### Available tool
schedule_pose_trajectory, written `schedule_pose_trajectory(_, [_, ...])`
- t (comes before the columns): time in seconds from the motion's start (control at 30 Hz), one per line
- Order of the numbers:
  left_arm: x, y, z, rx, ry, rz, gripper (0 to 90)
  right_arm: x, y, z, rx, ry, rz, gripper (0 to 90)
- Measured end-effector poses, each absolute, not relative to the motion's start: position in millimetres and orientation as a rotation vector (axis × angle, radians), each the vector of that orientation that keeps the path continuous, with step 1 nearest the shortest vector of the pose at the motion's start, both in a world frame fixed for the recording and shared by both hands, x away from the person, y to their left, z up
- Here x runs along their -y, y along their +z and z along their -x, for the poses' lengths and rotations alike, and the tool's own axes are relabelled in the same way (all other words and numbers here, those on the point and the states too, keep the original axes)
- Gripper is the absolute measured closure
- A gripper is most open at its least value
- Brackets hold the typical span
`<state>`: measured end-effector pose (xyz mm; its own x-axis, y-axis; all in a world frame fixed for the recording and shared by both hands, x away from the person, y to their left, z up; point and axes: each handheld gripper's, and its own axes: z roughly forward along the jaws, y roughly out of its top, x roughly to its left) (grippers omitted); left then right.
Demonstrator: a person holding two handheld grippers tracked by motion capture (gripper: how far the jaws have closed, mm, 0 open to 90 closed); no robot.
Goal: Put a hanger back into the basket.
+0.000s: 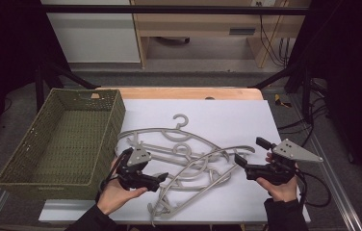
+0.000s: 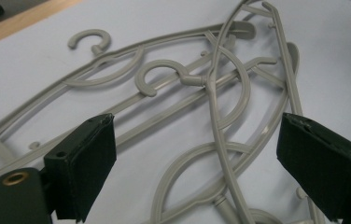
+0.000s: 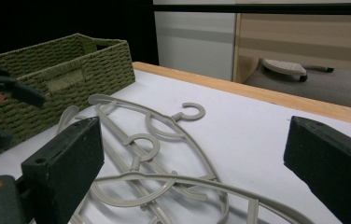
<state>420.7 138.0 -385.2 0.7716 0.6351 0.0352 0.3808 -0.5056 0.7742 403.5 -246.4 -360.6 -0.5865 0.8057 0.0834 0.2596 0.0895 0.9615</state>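
A tangle of grey plastic hangers (image 1: 193, 166) lies on the white sheet (image 1: 232, 115), and one hook (image 1: 181, 119) points to the far side. My left gripper (image 1: 162, 181) is open at the pile's left end, low over the sheet. In the left gripper view its jaws stand wide apart around crossing hanger bars (image 2: 213, 116), touching none. My right gripper (image 1: 247, 150) is open at the pile's right end, with the hangers (image 3: 164, 179) between and beyond its jaws. Neither gripper holds anything.
A green woven basket (image 1: 111, 122) stands with nothing in it at the left, its side (image 3: 71, 65) close to the hangers. The wooden table edge (image 1: 188, 93) runs along the back. Bare sheet lies behind and to the right of the pile.
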Motion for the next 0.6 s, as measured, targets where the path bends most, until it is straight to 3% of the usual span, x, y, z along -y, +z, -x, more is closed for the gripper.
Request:
schedule_pose_trajectory(0.33, [-113.2,-406.0,-431.1,-0.756,0.353,-2.248,16.9,247.1,-360.5,-403.3,-1.901,1.515,-1.041,5.0])
schedule_pose_trajectory(0.6, [-93.5,-424.8,-439.4,-0.744,0.311,-2.340,27.4,248.0,-360.3,-403.4,-1.901,1.518,-1.041,5.0])
